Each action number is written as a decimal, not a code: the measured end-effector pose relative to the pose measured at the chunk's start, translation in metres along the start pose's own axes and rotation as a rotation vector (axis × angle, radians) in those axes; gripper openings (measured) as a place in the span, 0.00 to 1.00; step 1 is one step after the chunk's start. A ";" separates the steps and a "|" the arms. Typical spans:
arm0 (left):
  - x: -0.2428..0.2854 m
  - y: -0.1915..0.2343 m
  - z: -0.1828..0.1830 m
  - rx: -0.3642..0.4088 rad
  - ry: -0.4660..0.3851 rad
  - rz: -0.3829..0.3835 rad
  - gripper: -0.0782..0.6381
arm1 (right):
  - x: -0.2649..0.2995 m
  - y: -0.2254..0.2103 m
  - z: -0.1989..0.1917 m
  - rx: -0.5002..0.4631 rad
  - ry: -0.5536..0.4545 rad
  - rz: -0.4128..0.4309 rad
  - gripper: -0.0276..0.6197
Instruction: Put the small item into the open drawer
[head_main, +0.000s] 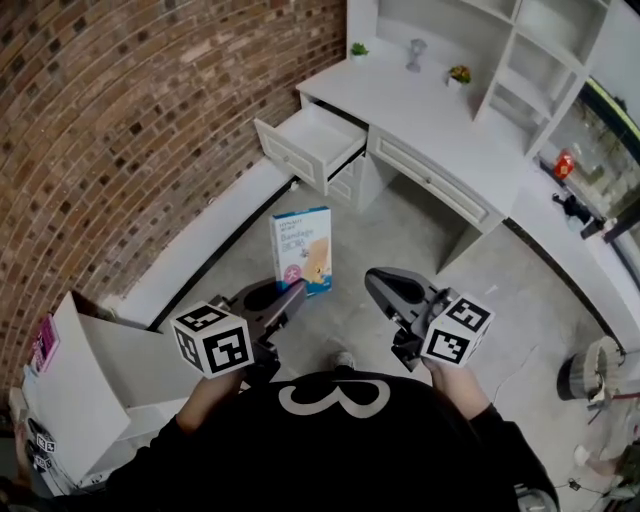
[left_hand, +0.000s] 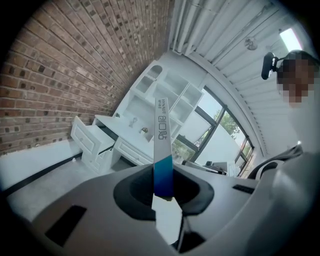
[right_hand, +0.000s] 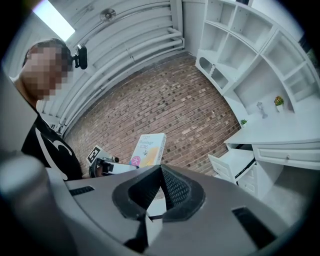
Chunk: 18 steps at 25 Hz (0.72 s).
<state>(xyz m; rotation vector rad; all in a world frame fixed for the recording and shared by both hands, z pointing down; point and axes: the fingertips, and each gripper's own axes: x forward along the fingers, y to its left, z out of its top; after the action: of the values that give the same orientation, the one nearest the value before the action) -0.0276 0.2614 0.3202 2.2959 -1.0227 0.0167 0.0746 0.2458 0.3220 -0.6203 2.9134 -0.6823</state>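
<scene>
L gripper clamps the flat box by its bottom edge, upright, prob. for carrying to the open drawer, well ahead; R gripper clenched, empty.

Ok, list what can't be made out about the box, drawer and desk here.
Box print: too small to read in the head view; the left gripper view shows only its thin edge.
Box's lower corner: hidden by the left claw, head view.
Drawer inside: its back lies under the desk top, head view.
Grey ornament: too small to identify.
</scene>
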 end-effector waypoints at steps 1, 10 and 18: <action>0.008 0.000 0.004 0.006 -0.002 -0.001 0.20 | -0.002 -0.008 0.005 -0.002 -0.005 -0.001 0.06; 0.063 -0.002 0.025 0.066 -0.012 0.011 0.20 | -0.022 -0.056 0.040 -0.033 -0.039 -0.013 0.06; 0.084 -0.005 0.031 0.099 -0.019 0.027 0.20 | -0.029 -0.071 0.051 -0.057 -0.036 -0.005 0.06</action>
<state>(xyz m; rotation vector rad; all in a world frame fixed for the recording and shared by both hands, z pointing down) 0.0274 0.1905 0.3138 2.3751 -1.0845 0.0574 0.1356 0.1788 0.3072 -0.6395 2.9080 -0.5841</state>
